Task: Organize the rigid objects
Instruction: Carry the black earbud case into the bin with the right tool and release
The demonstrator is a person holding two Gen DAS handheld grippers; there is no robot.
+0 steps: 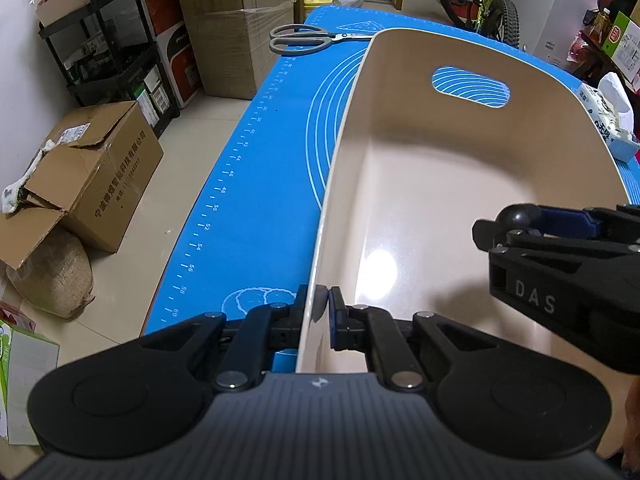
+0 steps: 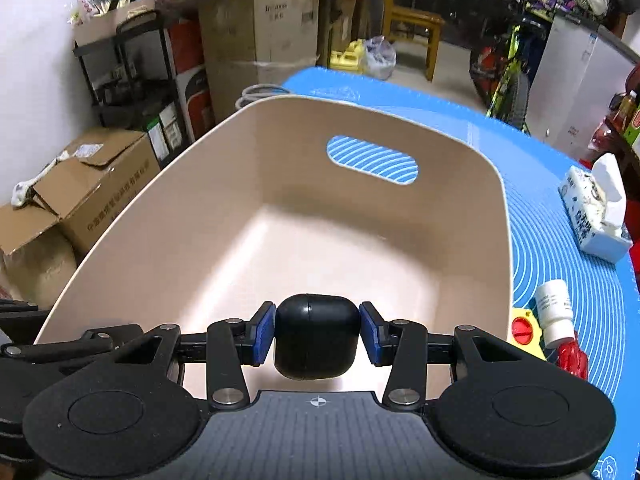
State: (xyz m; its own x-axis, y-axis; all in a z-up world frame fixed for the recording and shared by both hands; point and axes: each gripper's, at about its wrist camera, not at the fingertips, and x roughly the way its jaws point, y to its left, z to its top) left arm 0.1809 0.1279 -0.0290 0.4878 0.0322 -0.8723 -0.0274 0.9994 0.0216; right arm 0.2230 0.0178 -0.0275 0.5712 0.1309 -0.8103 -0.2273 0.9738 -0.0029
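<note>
A beige plastic bin with a handle cut-out stands on the blue mat. Its inside is bare. My left gripper is shut on the bin's left wall near the front. My right gripper is shut on a black rounded case and holds it over the bin's near end. In the left wrist view the right gripper reaches in from the right with the black case at its tip.
Grey-handled scissors lie on the mat beyond the bin. Right of the bin lie a tissue pack, a white bottle, a yellow item with a red knob and a red item. Cardboard boxes and a shelf stand left of the table.
</note>
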